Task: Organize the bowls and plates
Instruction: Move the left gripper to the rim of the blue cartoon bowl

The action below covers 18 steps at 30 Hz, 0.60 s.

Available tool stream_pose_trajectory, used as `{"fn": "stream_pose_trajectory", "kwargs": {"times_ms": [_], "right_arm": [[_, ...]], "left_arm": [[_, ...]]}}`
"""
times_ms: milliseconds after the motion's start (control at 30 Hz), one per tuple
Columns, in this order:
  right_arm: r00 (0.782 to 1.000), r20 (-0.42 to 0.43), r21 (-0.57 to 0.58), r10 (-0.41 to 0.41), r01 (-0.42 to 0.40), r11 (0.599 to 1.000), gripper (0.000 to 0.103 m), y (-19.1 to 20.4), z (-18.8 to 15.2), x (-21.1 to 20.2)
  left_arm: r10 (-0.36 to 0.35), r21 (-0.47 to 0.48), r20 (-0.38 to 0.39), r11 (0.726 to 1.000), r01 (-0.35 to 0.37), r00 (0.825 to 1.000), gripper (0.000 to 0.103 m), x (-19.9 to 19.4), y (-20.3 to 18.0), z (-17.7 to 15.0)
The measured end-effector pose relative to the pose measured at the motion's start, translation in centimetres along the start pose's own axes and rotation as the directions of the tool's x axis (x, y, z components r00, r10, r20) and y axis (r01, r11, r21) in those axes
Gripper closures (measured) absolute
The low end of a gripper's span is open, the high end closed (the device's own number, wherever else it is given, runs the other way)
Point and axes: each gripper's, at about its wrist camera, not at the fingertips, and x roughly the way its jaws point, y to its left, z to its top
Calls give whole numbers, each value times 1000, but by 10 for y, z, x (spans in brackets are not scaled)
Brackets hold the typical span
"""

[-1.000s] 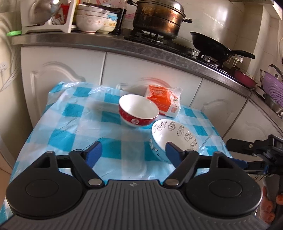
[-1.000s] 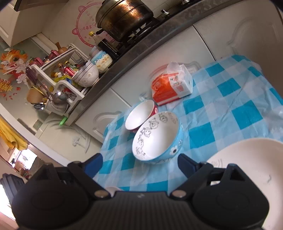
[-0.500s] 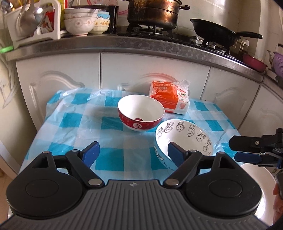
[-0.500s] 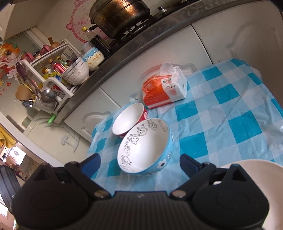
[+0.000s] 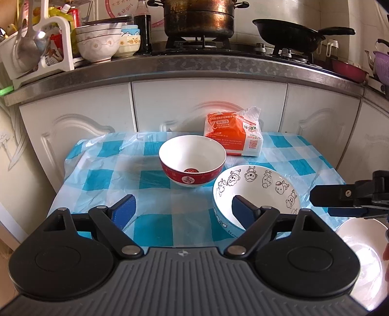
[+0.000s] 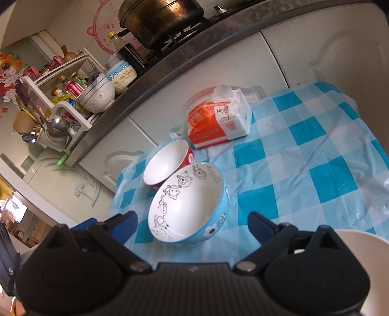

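Observation:
A red bowl with a white inside stands on the blue checked tablecloth. A blue bowl with cartoon animals stands right beside it, nearer to me. A white plate lies at the table's near right corner. My left gripper is open and empty, above the near table edge, its right finger in front of the blue bowl. My right gripper is open and empty, just before the blue bowl; it also shows in the left wrist view.
An orange and white packet lies at the table's far edge against white cabinets. On the counter above are stacked bowls, a rack, a large pot and a black pan.
Both grippers have shifted and tilted, so the bowls sit lower and more centred in both views. The bowls, plate and packet have not moved. Both grippers stay open.

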Motion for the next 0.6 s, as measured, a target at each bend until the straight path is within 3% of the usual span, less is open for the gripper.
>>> {"fn": "stream_pose_trajectory", "kwargs": {"times_ms": [600], "right_arm": [[999,-25,-12,-22,22,1000,6,-7,10,19]], "left_arm": [[-4,41,-29,999,5,1000,0,16,-4,1]]}}
